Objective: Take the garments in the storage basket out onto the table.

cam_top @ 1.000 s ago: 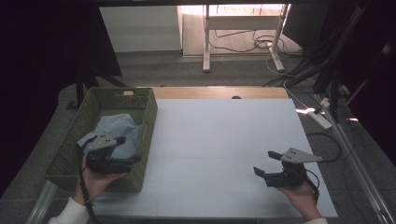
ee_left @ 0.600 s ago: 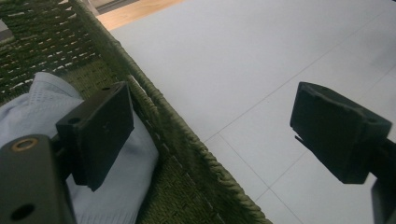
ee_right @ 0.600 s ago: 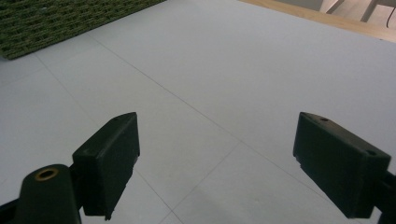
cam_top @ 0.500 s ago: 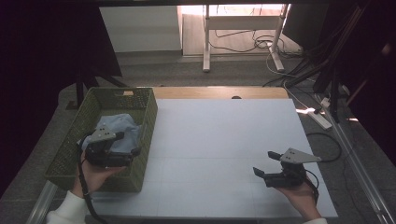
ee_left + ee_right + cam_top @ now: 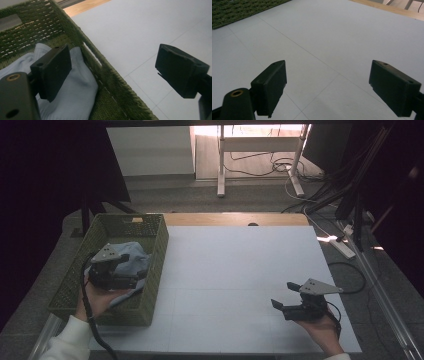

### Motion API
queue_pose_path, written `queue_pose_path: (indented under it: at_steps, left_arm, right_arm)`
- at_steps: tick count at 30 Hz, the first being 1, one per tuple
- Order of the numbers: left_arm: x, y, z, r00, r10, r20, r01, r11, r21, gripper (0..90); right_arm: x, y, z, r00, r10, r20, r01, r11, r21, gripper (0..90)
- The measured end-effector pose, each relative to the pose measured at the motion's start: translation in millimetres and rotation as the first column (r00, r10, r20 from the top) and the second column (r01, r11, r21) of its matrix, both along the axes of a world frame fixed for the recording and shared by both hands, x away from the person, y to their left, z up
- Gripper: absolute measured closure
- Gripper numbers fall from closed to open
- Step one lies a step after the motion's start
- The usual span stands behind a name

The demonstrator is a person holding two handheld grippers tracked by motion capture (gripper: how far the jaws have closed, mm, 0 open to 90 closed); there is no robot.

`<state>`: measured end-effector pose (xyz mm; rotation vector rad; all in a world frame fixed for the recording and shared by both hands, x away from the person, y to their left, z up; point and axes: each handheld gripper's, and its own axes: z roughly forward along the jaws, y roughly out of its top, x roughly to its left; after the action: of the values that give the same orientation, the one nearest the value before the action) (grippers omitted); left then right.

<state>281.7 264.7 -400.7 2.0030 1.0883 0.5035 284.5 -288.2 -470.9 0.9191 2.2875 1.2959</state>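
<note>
The cloth (image 5: pixel 131 262) lies in the basket (image 5: pixel 155 265) at the counter's (image 5: pixel 235 270) left edge, partly hidden by the left claw (image 5: pixel 112 72). The left claw is wide open, straddling the basket's right wall, one jaw over the cloth; contact cannot be determined. The right claw (image 5: pixel 286 296), wide open and empty, is held low over the counter's near right, pointing left.

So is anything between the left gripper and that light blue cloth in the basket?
Nothing visible. The left gripper hovers open over the green woven basket, one of its jaws above the light blue cloth, the other out past the basket's wall over the white table.
</note>
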Motion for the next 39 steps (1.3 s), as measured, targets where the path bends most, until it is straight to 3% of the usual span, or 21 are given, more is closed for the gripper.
queue_pose_path:
  at_steps: [33,39]
  left_arm:
    - [25.8,28.4,3.1,0.9969,0.069,-0.037,-0.067,0.9961,0.058,14.3]
    - [30.1,34.1,2.6,0.9955,0.083,-0.044,-0.081,0.9949,0.061,14.6]
  right_arm:
    - [1.5,1.4,-3.8,0.9999,0.008,-0.015,-0.008,1.000,-0.017,15.0]
    - [1.4,0.6,-2.5,0.9998,0.009,-0.018,-0.009,1.000,0.007,15.0]
